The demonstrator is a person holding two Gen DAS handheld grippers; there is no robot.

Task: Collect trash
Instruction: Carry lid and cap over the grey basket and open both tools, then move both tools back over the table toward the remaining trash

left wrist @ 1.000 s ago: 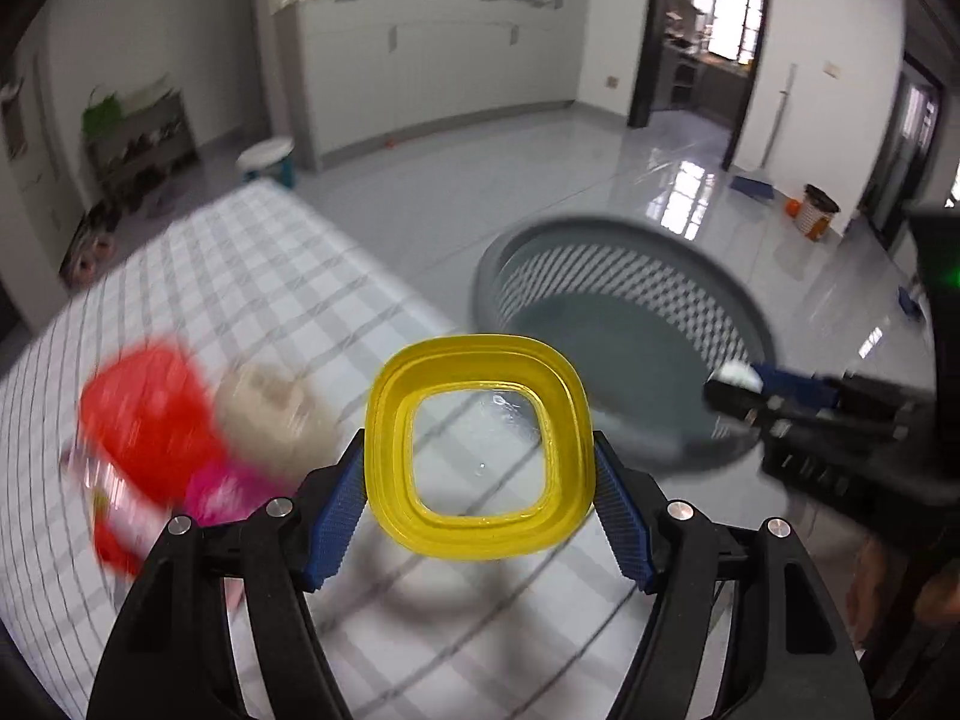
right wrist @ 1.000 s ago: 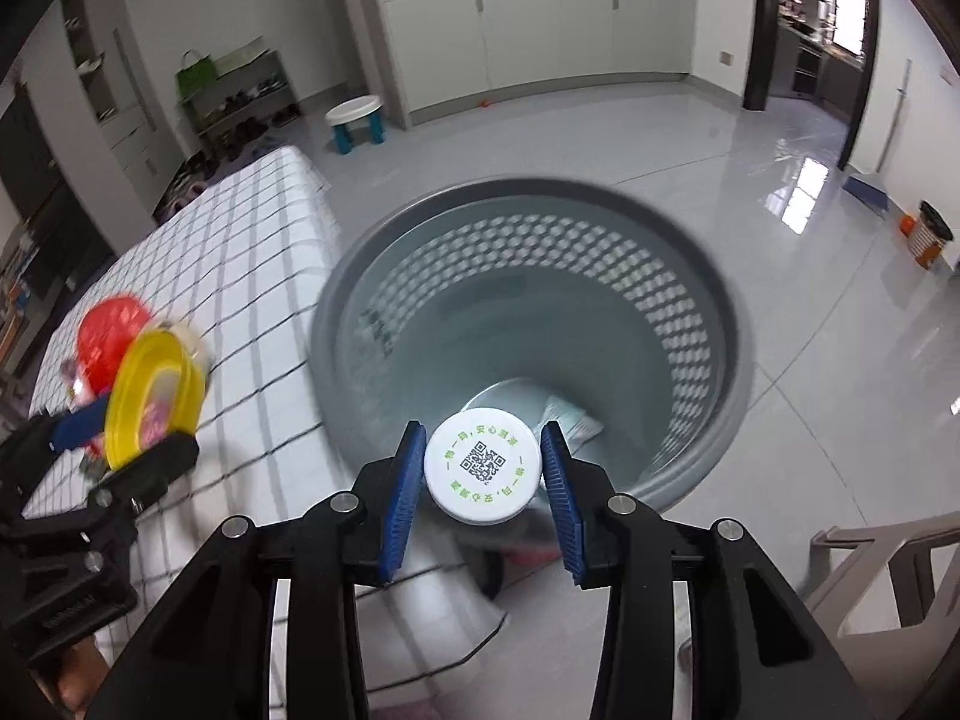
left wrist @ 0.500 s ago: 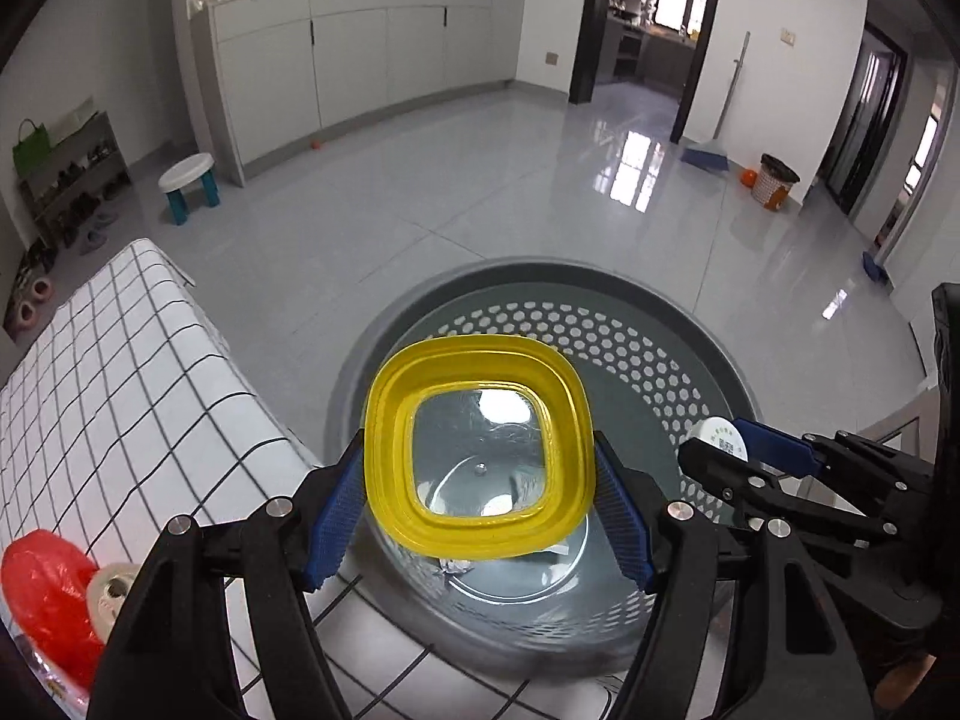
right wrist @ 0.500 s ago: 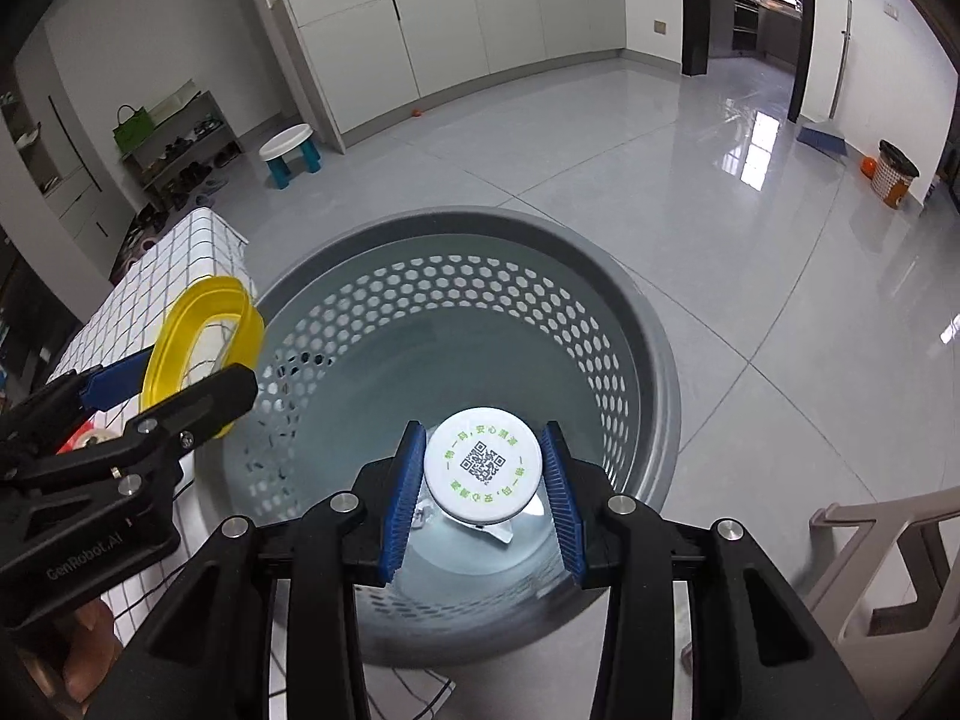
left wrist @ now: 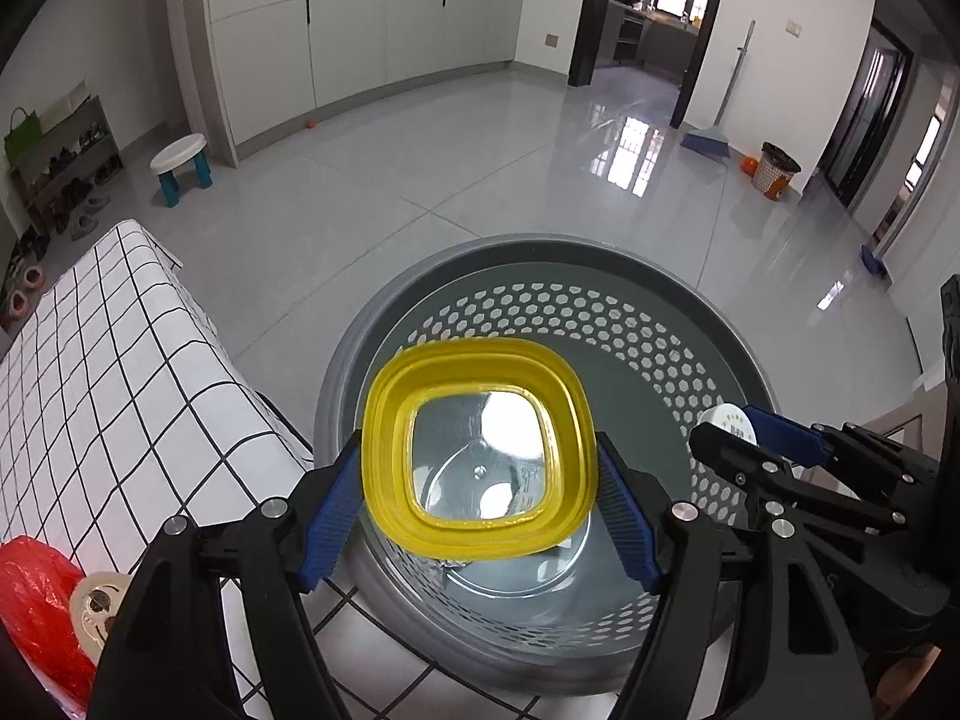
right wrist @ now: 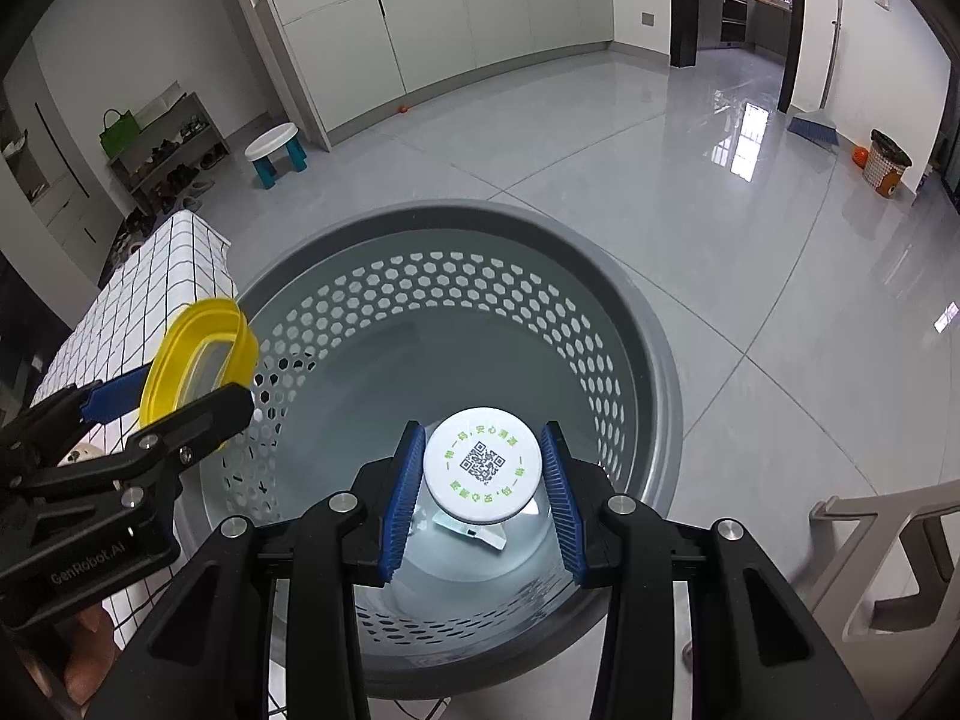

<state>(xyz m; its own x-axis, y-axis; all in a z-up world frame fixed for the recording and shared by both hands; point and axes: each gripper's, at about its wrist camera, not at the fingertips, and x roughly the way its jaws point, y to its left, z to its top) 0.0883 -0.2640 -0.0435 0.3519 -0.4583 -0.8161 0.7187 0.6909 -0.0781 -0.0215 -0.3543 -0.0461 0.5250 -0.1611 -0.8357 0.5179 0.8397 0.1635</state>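
My left gripper (left wrist: 480, 483) is shut on a yellow square tub (left wrist: 479, 450) with a clear bottom and holds it over the grey perforated basket (left wrist: 600, 252). My right gripper (right wrist: 480, 501) is shut on a round white lid with a QR code (right wrist: 480, 463), also above the basket (right wrist: 648, 324). The left gripper with the tub (right wrist: 198, 354) shows at the left of the right wrist view. The right gripper and its lid (left wrist: 729, 426) show at the right of the left wrist view. A piece of white packaging (right wrist: 474, 531) lies on the basket floor.
A table with a checked cloth (left wrist: 108, 360) stands left of the basket. On it lie a red plastic bag (left wrist: 36, 612) and a beige tape roll (left wrist: 96, 600). A beige chair (right wrist: 888, 540) stands to the right. A stool (left wrist: 180, 162) and a bin (left wrist: 777, 171) stand far off.
Both grippers have moved from the table side to over the basket, each still holding its item. The basket now fills the middle of both views.
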